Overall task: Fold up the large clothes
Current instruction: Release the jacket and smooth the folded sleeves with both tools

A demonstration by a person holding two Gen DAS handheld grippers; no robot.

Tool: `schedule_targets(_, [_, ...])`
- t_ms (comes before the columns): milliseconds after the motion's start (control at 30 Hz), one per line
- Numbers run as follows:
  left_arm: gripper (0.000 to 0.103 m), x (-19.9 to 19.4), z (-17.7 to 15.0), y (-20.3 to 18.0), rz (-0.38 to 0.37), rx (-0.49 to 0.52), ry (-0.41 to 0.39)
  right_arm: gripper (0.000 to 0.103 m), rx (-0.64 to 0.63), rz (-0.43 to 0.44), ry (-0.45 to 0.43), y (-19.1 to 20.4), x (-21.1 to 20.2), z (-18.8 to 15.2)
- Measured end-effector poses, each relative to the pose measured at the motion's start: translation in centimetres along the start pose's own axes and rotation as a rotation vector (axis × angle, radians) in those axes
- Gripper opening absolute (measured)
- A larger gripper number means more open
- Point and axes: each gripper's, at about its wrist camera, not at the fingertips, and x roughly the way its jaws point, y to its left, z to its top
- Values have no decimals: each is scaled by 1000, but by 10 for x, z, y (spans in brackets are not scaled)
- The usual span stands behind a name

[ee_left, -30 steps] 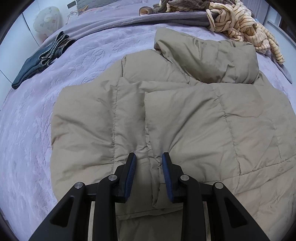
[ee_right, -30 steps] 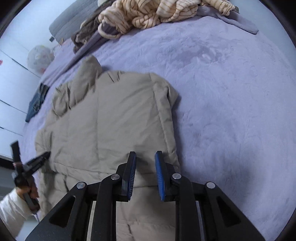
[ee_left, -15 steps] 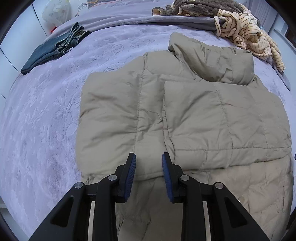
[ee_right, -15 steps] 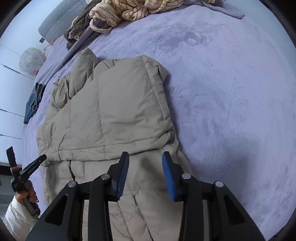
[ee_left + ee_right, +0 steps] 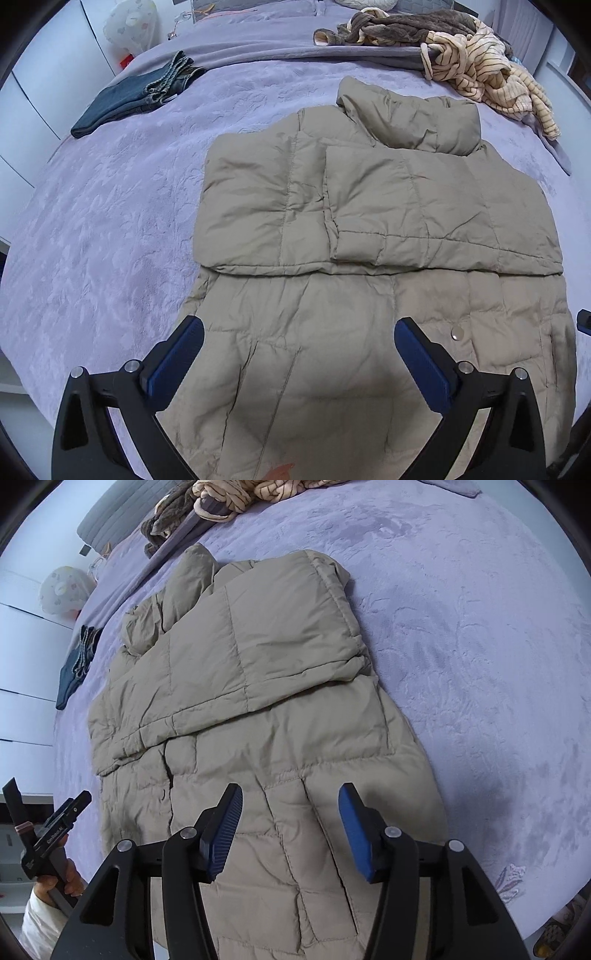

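- Two grippers of mine hang over the near end of the jacket, both with black angular arms and ribbed blue pads.
- My left gripper (image 5: 299,360) has just been opening and now stands spread wide, nothing between the pads, only quilted cloth below them.
- My right gripper (image 5: 290,829) has also just been opening, about half spread, its pads clear of the fabric and gripping nothing.
- In the right view my left gripper shows again at the lower left edge, held by a hand (image 5: 70,880) in a white sleeve (image 5: 37,923).
- The jacket (image 5: 369,332) is a puffy tan down piece, matte and softly creased, stitched into rectangular panels. It lies flat on the bed (image 5: 92,258), with its hem end nearest me.
- A small round metal snap (image 5: 458,334) sits on the near panel, right of centre.
- Farther up, both sleeves are folded across the chest, forming a thick padded band with a straight lower edge.
- Beyond that the hood (image 5: 417,122) lies bunched in a rounded roll.
- The bed cover is lilac plush with an embossed leaf pattern.
- Far left, folded dark denim jeans (image 5: 136,98) lie on it.
- Far right, a rumpled heap of cream striped knit (image 5: 491,74) and brown fleece (image 5: 399,26) lies at the head of the bed.
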Motion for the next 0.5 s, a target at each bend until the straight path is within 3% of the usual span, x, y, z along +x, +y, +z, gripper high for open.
schedule_targets(67, [103,-7,-4,-1,-10,-11,16,69,-16,0,-4,4,-5,-6])
schedule_targets(133, [103,-14,-10,-3,-19,-26,30,83,-24,12,-7,7,-11,-12])
schedule_targets(300, [103,-28,-27,-14,-54,-18,64,85,-21,48,-2,7,-19,-27])
schedule_targets(367, [103,-34,-36,-19,-78,-28,80,102,-24,57,4,7,-21,-33])
schedule_targets(500, [103,-42,-55,-27,-85,-54,98,103,-30,81,20,4,-20,-44])
